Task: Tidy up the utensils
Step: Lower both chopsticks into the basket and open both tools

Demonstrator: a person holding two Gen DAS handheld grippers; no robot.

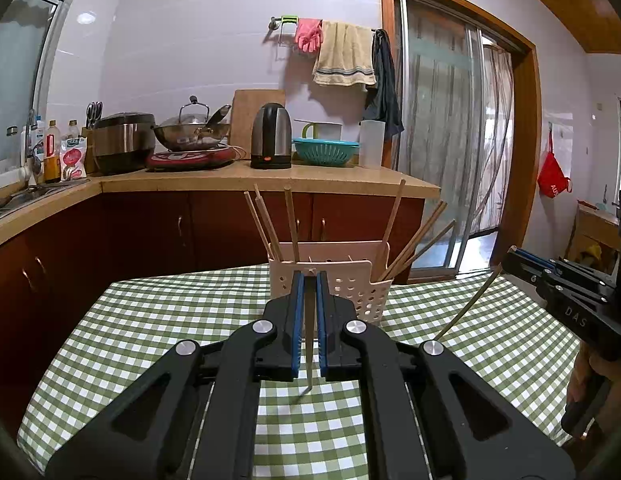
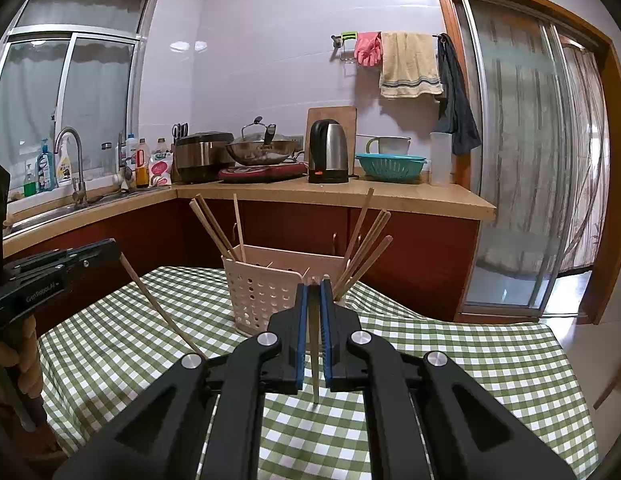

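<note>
My left gripper point(image 1: 309, 277) is shut on a wooden chopstick point(image 1: 309, 360) that hangs down between the blue pads, above the green-checked table point(image 1: 150, 320). Just beyond it stands a beige perforated utensil basket point(image 1: 366, 296) with several chopsticks point(image 1: 410, 240) leaning in both ends. At the right edge of this view is my right gripper point(image 1: 508, 258), shut on another chopstick point(image 1: 466, 308). In the right wrist view, the right gripper point(image 2: 315, 282) pinches its chopstick point(image 2: 314, 360) in front of the basket point(image 2: 262, 292). The left gripper point(image 2: 114, 248) holds its slanting chopstick point(image 2: 158, 304) at the left.
Behind the table runs a kitchen counter point(image 2: 390, 196) with a kettle point(image 2: 328, 156), a wok point(image 2: 258, 150), a rice cooker point(image 2: 198, 156), a teal colander point(image 2: 390, 166) and a sink point(image 2: 50, 208). A sliding glass door point(image 2: 518, 160) is at the right. The table's far edge lies just behind the basket.
</note>
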